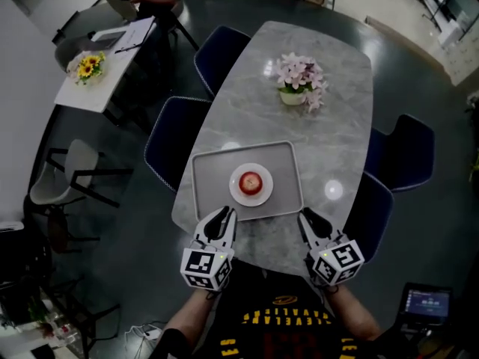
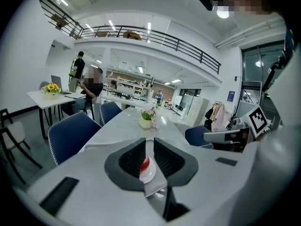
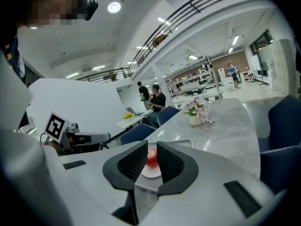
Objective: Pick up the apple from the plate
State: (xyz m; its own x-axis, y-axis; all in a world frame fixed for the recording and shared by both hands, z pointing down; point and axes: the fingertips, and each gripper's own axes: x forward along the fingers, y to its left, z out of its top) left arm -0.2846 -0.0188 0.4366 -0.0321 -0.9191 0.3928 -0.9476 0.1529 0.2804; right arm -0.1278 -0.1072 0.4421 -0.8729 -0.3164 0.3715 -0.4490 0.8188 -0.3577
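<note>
At the lower middle of the head view, the left tongs [image 1: 224,217] and right tongs [image 1: 307,220] hover over the near edge of the counter [image 1: 337,126], each with its jaws a narrow gap apart and gripping nothing. Just beyond, mid-frame, the apple [image 1: 251,179] sits untouched on its plate [image 1: 238,191] in the tray [image 1: 206,189]. The approach looks barely begun; next, one pair of tongs would need to widen and reach forward around the apple

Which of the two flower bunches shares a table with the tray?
The pink flowers, on the grey marble table; the yellow flowers stand on the separate white table.
</note>
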